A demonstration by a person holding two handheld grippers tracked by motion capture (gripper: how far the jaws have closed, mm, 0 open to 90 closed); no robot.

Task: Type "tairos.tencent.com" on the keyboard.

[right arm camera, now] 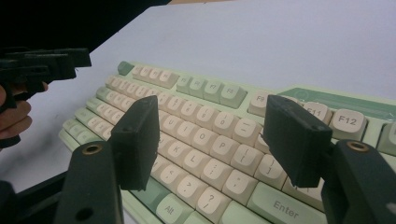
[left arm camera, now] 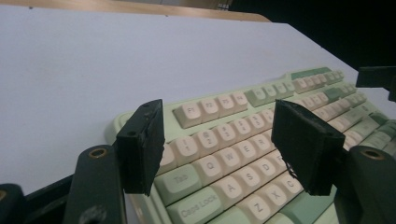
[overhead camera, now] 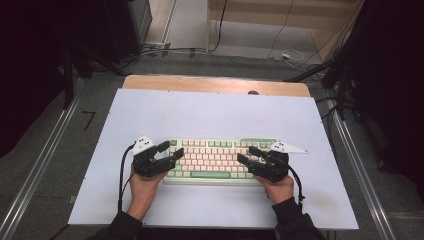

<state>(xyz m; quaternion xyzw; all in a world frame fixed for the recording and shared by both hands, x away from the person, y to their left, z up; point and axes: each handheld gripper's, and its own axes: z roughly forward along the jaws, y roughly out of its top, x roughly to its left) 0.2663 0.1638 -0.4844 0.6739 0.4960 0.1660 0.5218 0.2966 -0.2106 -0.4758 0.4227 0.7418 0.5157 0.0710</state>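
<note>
Matt plastic keyboard (overhead camera: pixel 215 159), smooth keycaps
</note>
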